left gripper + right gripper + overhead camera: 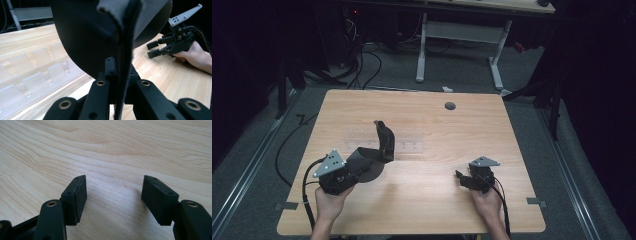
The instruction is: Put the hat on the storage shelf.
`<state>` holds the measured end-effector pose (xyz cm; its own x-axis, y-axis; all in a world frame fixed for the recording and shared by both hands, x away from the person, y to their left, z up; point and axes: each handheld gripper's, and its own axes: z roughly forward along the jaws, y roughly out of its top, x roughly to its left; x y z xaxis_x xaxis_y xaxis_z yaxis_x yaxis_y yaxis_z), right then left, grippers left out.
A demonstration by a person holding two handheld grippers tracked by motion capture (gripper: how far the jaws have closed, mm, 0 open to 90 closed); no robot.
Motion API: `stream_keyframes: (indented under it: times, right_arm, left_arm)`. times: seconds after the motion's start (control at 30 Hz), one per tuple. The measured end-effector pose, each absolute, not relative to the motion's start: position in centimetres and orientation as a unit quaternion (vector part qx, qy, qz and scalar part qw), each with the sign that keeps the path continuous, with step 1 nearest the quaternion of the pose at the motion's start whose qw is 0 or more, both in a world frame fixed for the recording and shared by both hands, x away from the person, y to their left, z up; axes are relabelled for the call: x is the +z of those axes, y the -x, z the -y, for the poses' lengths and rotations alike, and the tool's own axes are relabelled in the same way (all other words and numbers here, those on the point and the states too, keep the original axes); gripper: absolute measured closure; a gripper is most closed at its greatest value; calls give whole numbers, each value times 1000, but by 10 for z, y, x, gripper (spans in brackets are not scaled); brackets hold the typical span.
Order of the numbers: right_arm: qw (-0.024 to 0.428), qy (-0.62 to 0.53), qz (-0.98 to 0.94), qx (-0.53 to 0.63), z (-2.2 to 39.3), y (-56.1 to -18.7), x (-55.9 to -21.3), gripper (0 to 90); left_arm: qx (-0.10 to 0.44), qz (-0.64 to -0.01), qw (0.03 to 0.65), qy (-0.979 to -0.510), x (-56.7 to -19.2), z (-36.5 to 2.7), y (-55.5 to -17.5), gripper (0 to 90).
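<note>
The left gripper (117, 82) has its fingers clamped on a black cap's (374, 155) brim, beside the clear plastic rack (407, 145); right of the rack, the right gripper (113, 200) rests on the wooden surface (437, 195), fingers apart.

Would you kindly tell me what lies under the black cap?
A clear plastic rack lies on the table beneath the black cap; the cap hides part of it.
</note>
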<state>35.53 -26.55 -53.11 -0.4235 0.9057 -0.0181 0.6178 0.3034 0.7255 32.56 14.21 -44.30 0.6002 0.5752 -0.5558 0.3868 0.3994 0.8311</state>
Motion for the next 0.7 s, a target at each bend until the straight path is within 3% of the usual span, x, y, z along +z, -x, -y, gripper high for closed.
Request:
stream_keyframes:
  times: [0.7]
  right_arm:
    - [219, -491, -776, 329, 265, -355, -531, 374]
  left_arm:
    - [97, -459, 716, -517, -437, -163, -328, 858]
